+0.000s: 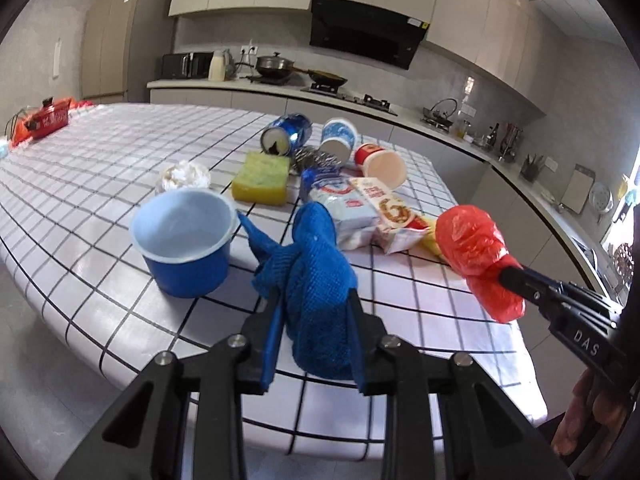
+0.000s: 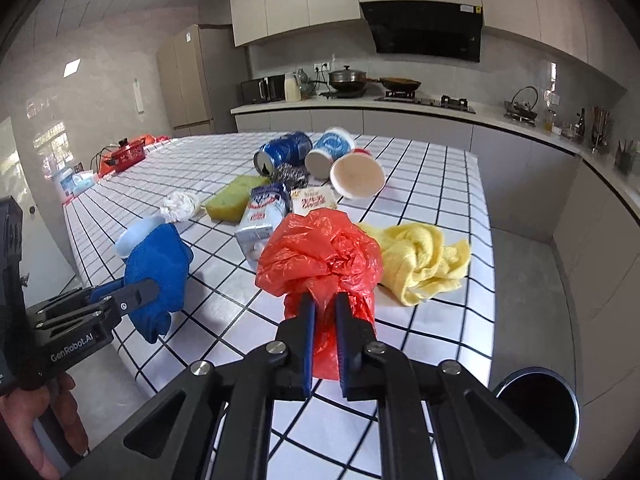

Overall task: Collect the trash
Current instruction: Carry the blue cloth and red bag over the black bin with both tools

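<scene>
My left gripper (image 1: 314, 300) is shut on a blue cloth (image 1: 316, 272) and holds it over the near edge of the checked table (image 1: 120, 184); it also shows in the right wrist view (image 2: 154, 288). My right gripper (image 2: 323, 300) is shut on a crumpled red plastic bag (image 2: 320, 252), held above the table; the bag shows in the left wrist view (image 1: 476, 252). Trash lies mid-table: a blue can (image 1: 288, 132), two paper cups (image 1: 340, 138) (image 1: 380, 164), snack wrappers (image 1: 384, 204), a tissue ball (image 1: 184, 174).
A blue pot (image 1: 186, 240) stands near the left. A yellow sponge (image 1: 262, 176) and steel scourer (image 1: 316, 160) lie by the can. A yellow cloth (image 2: 420, 260) lies on the right. A dark bin (image 2: 536, 412) stands below the table's near right corner.
</scene>
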The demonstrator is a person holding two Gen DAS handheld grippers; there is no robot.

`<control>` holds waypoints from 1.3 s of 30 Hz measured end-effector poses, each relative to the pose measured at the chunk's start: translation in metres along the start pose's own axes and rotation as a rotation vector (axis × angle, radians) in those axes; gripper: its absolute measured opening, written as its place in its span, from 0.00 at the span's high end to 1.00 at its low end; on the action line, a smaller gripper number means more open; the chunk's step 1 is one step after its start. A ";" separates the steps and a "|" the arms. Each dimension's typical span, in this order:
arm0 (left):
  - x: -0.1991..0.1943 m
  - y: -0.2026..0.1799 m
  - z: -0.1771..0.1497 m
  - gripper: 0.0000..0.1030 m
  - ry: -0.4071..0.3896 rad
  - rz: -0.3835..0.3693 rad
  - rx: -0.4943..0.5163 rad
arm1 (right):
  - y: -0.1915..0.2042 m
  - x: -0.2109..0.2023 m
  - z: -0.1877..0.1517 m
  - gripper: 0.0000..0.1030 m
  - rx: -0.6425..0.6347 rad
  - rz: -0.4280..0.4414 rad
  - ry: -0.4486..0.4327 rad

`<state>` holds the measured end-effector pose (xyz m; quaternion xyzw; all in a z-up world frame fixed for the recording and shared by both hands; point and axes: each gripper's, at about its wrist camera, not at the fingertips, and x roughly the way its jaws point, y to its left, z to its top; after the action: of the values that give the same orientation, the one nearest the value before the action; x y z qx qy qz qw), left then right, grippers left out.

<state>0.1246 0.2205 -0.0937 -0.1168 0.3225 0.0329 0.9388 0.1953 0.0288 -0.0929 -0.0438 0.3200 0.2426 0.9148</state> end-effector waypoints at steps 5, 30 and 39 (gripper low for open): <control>-0.006 -0.022 0.001 0.71 -0.014 -0.026 0.031 | -0.015 -0.024 -0.002 0.91 0.027 -0.025 -0.027; -0.004 -0.195 -0.024 0.71 0.012 -0.269 0.230 | -0.169 -0.160 -0.068 0.91 0.213 -0.293 -0.067; 0.011 -0.264 -0.051 0.71 0.047 -0.321 0.307 | -0.224 -0.163 -0.101 0.90 0.224 -0.311 -0.008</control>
<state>0.1384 -0.0483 -0.0870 -0.0229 0.3227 -0.1690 0.9310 0.1338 -0.2599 -0.0907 0.0105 0.3306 0.0611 0.9417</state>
